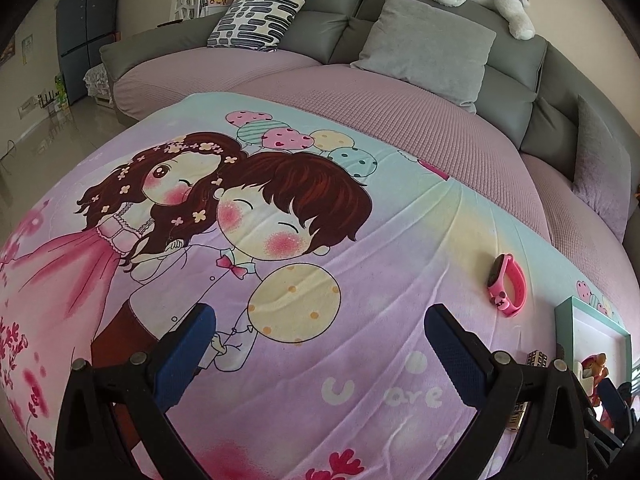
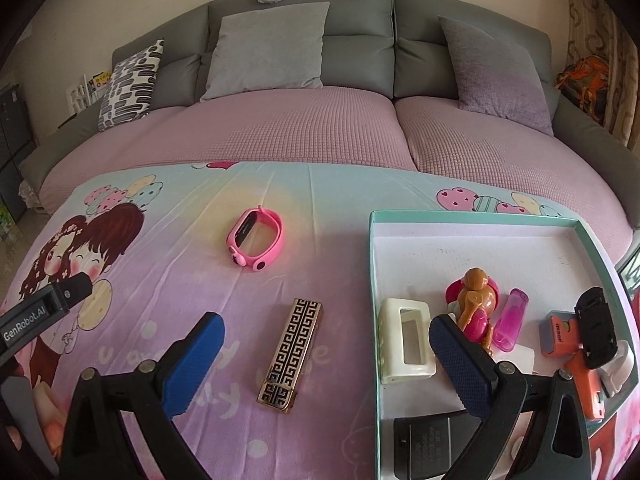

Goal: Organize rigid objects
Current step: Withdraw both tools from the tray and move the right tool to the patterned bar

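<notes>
The slim gold-and-black patterned rectangular case [image 2: 291, 351] lay on the cartoon-print sheet [image 2: 328, 208] between the right tool [image 2: 326, 354]'s spread, empty fingers, at nine o'clock of the teal-rimmed tray [image 2: 374, 280]; it looked light, stiff and slick, best pinched across its narrow sides.
</notes>
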Tool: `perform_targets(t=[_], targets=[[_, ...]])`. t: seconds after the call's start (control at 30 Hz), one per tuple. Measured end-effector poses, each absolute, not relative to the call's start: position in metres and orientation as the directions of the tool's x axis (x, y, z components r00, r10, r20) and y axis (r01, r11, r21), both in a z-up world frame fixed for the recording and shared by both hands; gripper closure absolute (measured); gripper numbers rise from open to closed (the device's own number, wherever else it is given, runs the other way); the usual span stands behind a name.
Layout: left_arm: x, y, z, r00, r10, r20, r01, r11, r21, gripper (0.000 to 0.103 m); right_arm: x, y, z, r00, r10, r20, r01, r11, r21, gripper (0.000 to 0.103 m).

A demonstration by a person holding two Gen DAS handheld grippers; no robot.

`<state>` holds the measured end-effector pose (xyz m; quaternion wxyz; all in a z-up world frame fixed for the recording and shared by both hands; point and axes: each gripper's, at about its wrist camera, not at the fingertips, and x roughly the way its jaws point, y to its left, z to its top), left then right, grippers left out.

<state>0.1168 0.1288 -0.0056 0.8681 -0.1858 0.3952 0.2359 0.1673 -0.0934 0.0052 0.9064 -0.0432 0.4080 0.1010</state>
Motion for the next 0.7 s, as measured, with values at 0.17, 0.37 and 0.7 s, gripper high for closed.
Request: perform_targets(t=[0.17, 0.37, 0.7], targets=[[0.120, 0.127, -0.010, 0.566, 0.264, -0.781, -0.549, 0.828, -0.118, 0.000, 0.167, -0.083, -0.006, 0.606, 0.176, -0.776, -0.248, 0.968, 0.026, 0.000], [0.125, 0.124, -0.016, 0.551, 0.252, -0.795, -0.536, 0.837, -0.106, 0.000, 0.167, -0.076, -0.012, 0.588, 0.184, -0.787, -0.255, 0.966, 0.036, 0.000], [0.126, 0.123, -0.015, 0.551, 0.257, -0.794, -0.533, 0.840, -0.098, 0.000, 0.164, -0.073, -0.008, 0.587, 0.249, -0.770, -0.288, 0.953, 0.088, 0.000]])
